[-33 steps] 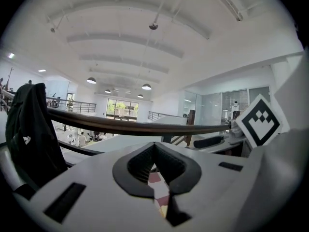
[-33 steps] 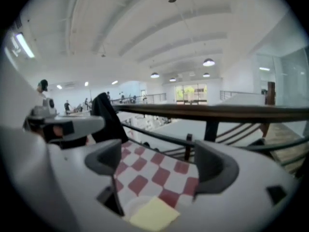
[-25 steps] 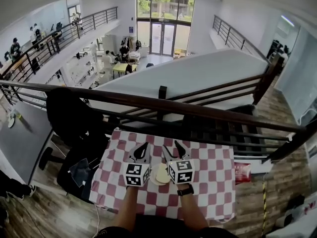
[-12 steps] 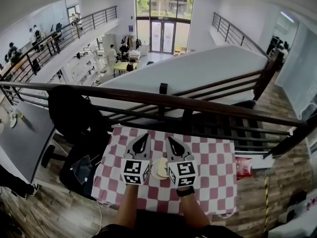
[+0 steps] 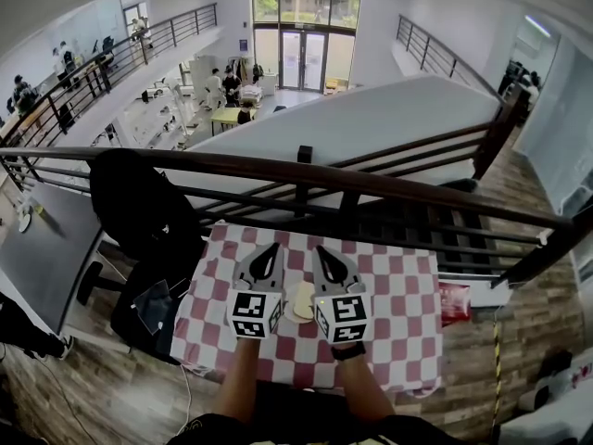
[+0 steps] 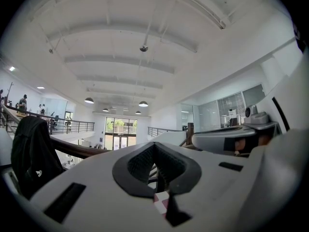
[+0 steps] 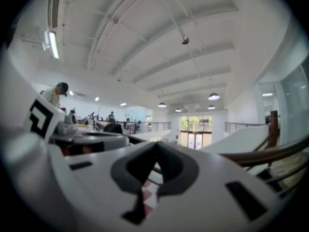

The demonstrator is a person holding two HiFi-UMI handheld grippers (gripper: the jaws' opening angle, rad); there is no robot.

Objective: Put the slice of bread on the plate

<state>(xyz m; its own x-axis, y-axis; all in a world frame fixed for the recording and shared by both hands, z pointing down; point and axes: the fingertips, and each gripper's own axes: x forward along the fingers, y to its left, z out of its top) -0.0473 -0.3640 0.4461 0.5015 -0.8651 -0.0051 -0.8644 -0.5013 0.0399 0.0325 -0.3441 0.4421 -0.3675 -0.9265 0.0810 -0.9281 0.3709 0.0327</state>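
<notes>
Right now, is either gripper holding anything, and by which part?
Nothing is held. The left gripper and the right gripper both have their jaws together with nothing between them. The bread slice lies on the plate between them.

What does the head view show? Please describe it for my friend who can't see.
A person holds the left gripper and right gripper, both with jaws shut and empty, above a red-and-white checked table, with a slice of bread on a white plate between them. Beyond the table runs a dark railing over a big bright hall.
</notes>
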